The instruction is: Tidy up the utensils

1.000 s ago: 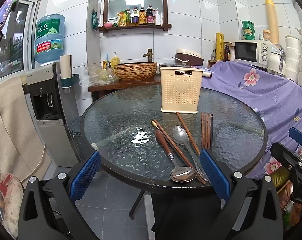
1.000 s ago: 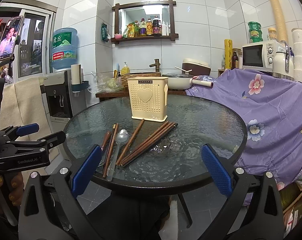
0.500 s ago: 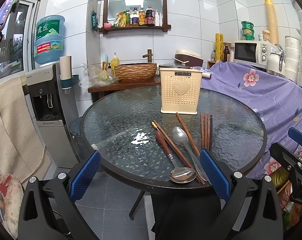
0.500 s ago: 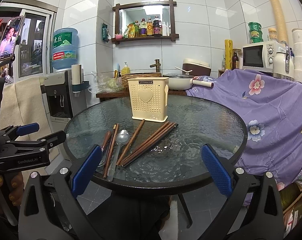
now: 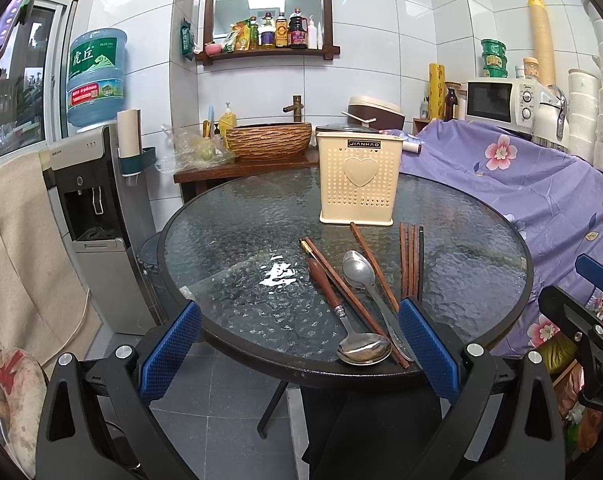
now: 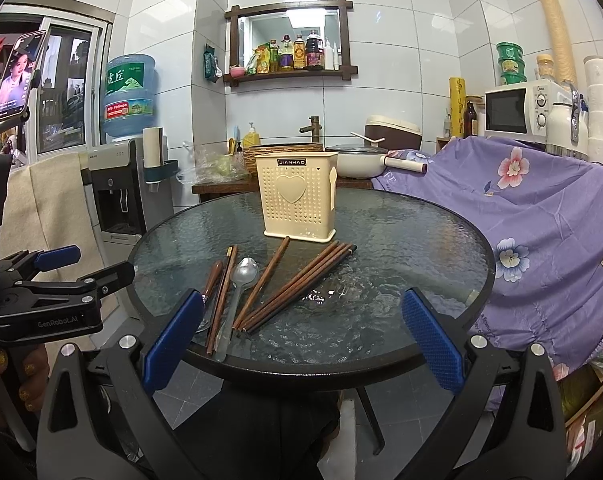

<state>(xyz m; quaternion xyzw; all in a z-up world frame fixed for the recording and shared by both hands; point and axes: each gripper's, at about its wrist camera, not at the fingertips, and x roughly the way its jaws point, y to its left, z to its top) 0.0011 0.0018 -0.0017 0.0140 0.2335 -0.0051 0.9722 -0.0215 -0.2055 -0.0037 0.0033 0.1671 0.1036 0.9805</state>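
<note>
A cream utensil holder [image 5: 359, 183] with a heart stands upright at the back of the round glass table [image 5: 229, 280]; it also shows in the right wrist view [image 6: 298, 199]. In front of it lie several brown chopsticks [image 5: 410, 258], a steel spoon [image 5: 359, 270] and a wooden-handled spoon [image 5: 343, 316]. The chopsticks [image 6: 301, 284] and steel spoon [image 6: 243, 276] show in the right wrist view too. My left gripper [image 5: 299, 344] is open and empty at the table's near edge. My right gripper [image 6: 301, 336] is open and empty, also at the near edge.
A purple flowered cloth [image 5: 541, 184] covers furniture right of the table. A water dispenser [image 5: 89, 208] stands at the left. A wooden counter with a woven basin [image 5: 269, 142] is behind the table. The left gripper's body [image 6: 49, 300] shows at the left in the right wrist view.
</note>
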